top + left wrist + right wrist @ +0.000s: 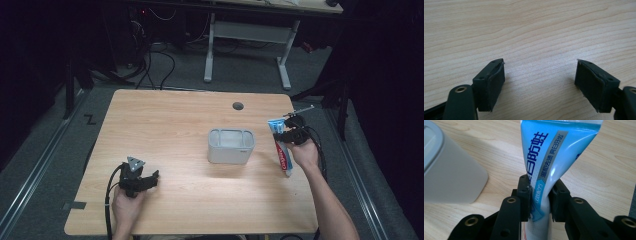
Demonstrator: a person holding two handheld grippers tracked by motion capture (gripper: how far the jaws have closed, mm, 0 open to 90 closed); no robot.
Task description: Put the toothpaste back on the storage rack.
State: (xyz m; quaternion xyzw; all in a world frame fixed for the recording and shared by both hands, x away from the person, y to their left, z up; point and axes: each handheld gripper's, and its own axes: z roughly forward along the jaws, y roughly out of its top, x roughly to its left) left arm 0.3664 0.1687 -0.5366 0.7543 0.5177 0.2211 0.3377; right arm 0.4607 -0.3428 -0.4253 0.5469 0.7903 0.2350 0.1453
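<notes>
A blue, white and red toothpaste tube point(280, 145) is at the table's right side, and my right gripper point(289, 136) is shut on its middle. In the right gripper view the two pads squeeze the tube point(544, 170), whose flat blue end points away from the camera. A grey open-topped holder point(231, 145) stands at the table's middle, left of the tube, and its rounded wall point(446, 175) fills the left of the right gripper view. My left gripper point(145, 181) rests near the front left edge, open, with bare wood between its pads point(492, 82).
The wooden table point(170, 120) has a round cable hole point(238, 106) at its far side. Beyond it stand a white desk frame point(245, 40) and floor cables. Black cables trail from both grippers off the table's front and right edges.
</notes>
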